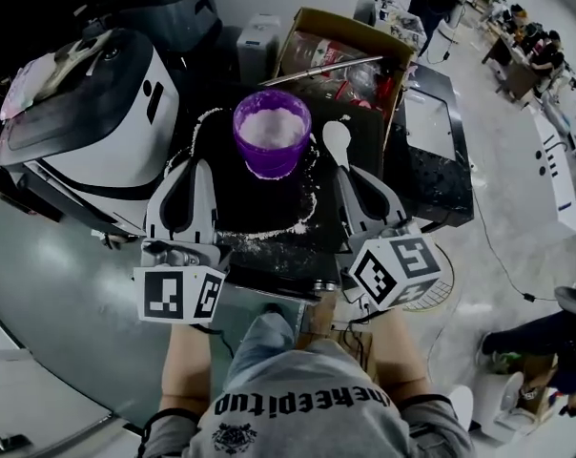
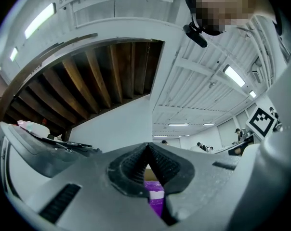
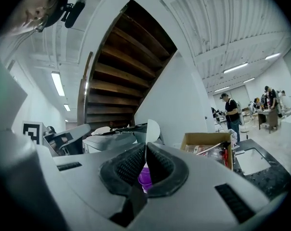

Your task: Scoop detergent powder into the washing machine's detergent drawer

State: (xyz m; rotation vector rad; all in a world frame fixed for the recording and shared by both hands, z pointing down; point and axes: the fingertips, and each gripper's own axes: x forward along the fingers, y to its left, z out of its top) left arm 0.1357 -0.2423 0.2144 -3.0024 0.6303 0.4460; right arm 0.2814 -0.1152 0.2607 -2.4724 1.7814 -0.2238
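A purple cup (image 1: pixel 272 132) full of white powder stands on a black surface (image 1: pixel 259 213) dusted with spilled powder. My right gripper (image 1: pixel 345 175) is shut on the handle of a white spoon (image 1: pixel 338 143), whose bowl points away, just right of the cup. In the right gripper view the spoon (image 3: pixel 152 130) sticks up from the closed right gripper (image 3: pixel 145 149), with the cup (image 3: pixel 144 178) behind. My left gripper (image 1: pixel 196 168) sits left of the cup, shut and empty. The left gripper view shows the left gripper (image 2: pixel 148 147) closed, with the cup (image 2: pixel 155 196) glimpsed below.
A white and black washing machine (image 1: pixel 92 113) fills the left. A cardboard box (image 1: pixel 350 51) of items stands behind the cup. A dark speckled counter (image 1: pixel 431 170) with a pale inset lies to the right. People work in the far room.
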